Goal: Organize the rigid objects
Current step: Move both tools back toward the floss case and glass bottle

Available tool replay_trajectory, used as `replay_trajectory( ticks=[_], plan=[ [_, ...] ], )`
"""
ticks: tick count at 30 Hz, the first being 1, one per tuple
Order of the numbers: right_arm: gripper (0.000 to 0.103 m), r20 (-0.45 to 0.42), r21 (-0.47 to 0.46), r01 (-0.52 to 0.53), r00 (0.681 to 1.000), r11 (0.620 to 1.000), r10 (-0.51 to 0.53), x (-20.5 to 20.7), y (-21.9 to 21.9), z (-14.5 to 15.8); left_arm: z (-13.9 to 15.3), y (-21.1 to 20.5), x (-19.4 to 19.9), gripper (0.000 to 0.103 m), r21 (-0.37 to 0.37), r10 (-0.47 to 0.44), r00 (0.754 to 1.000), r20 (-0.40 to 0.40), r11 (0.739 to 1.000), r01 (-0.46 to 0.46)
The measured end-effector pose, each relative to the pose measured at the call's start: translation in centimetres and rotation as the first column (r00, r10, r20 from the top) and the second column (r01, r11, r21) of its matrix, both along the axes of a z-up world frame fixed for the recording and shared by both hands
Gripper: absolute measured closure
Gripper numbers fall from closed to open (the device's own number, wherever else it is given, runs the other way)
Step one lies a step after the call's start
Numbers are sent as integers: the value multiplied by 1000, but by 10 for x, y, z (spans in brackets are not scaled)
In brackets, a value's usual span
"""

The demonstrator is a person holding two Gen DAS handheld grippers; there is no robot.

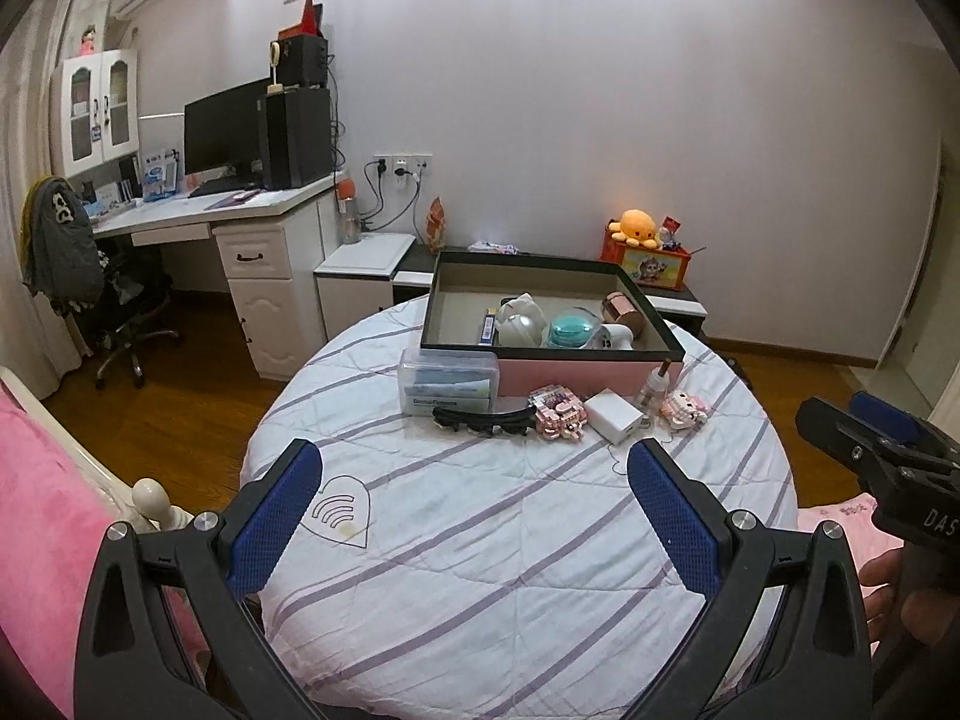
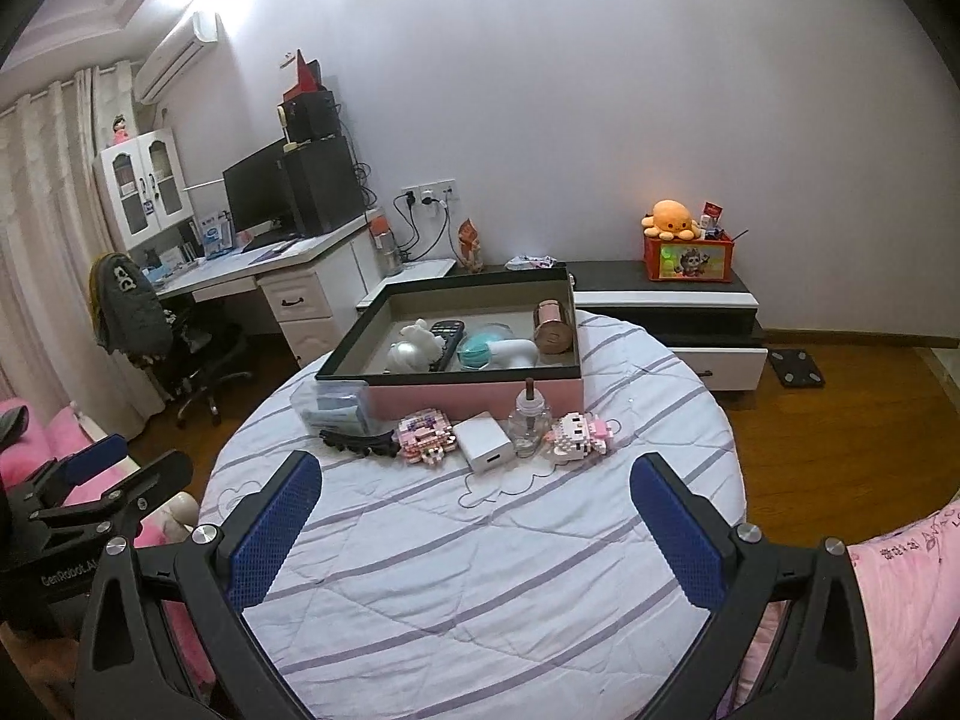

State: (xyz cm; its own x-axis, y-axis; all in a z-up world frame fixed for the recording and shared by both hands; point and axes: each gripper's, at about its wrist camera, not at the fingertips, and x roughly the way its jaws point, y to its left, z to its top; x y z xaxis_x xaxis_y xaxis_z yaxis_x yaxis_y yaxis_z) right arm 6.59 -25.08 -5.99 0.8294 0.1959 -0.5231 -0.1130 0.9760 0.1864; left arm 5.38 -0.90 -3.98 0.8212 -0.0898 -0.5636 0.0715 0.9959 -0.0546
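A pink box with a black rim (image 1: 552, 377) (image 2: 474, 393) stands at the far side of a round table with a striped cloth (image 1: 516, 540) (image 2: 480, 540). It holds a white figure, a teal case and a copper can (image 2: 552, 327). In front lie a clear plastic case (image 1: 449, 381), a black hair clip (image 1: 483, 420) (image 2: 360, 444), a pink block model (image 1: 559, 413) (image 2: 423, 438), a white charger (image 1: 613, 417) (image 2: 485, 443), a small glass bottle (image 2: 529, 420) and a pink-white block figure (image 2: 579, 435). My left gripper (image 1: 474, 516) and right gripper (image 2: 474, 525) are open, empty, well short of them.
A pink bed (image 1: 42, 540) lies at the left, pink bedding (image 2: 906, 600) at the right. A white desk with monitor (image 1: 228, 138) and an office chair (image 1: 120, 312) stand far left. A low cabinet (image 2: 666, 294) with a red box and orange plush is behind the table.
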Motion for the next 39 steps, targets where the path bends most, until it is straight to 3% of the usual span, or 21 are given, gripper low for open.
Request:
replay_trajectory(
  ticks=[21, 31, 39],
  plan=[
    [0, -44, -8, -3, 999, 1000, 3, 11, -1, -12, -12, 6, 13, 0, -10, 14, 999, -41, 1000, -15],
    [0, -139, -18, 20, 990, 1000, -22, 72, -18, -43, -42, 8, 77, 0, -13, 35, 995, -89, 999, -37],
    [2, -219, -2, -22, 975, 1000, 21, 142, -9, -79, -87, 7, 148, 0, 7, 46, 986, -162, 999, -45]
  ],
)
